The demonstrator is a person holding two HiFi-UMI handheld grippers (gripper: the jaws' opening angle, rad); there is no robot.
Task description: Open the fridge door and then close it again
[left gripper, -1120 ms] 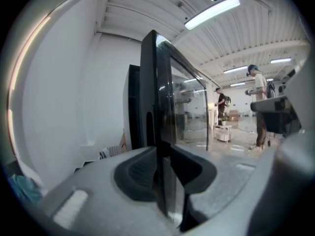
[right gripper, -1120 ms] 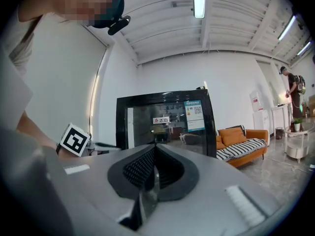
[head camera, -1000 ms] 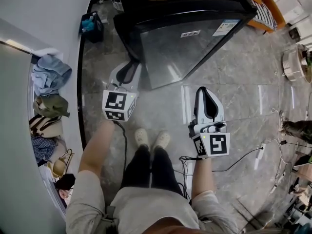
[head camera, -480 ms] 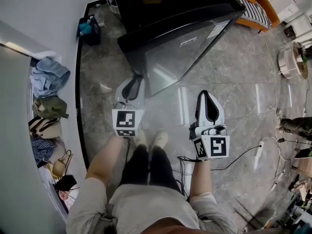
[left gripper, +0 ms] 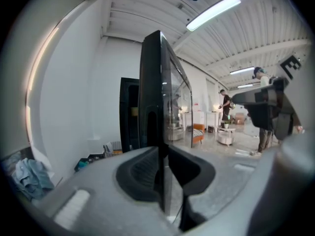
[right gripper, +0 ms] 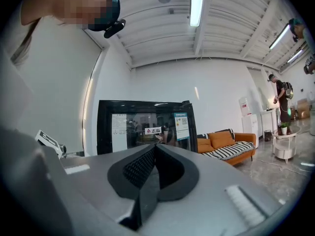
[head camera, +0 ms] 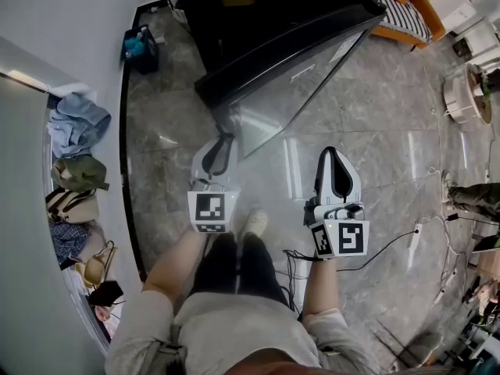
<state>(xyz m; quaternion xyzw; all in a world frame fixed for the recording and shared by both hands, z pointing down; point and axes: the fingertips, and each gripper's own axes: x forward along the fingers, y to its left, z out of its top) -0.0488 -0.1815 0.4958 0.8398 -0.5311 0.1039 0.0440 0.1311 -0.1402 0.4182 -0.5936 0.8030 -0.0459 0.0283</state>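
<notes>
The black fridge (head camera: 266,6) stands ahead of me, its glass door (head camera: 297,84) swung partly out at the left, free side. My left gripper (head camera: 224,141) has that door's free edge (left gripper: 152,92) between its jaws. The jaws are closing and both pads lie against the edge. In the left gripper view the gripper (left gripper: 164,151) looks along the door edge-on, with the dark fridge body (left gripper: 129,117) behind. My right gripper (head camera: 332,153) hangs apart to the right, shut and empty. In the right gripper view it (right gripper: 155,149) points at the stickered glass door (right gripper: 142,127).
An orange sofa with a striped cushion (head camera: 406,14) stands right of the fridge. A blue basket (head camera: 143,44) sits at its left by the wall. Clothes and bags (head camera: 76,131) lie along the left wall. Cables (head camera: 391,248) trail on the floor; people (left gripper: 261,112) stand farther right.
The left gripper has come toward me and to the right, and the door's free edge has swung out with it. The right gripper has hardly moved.
</notes>
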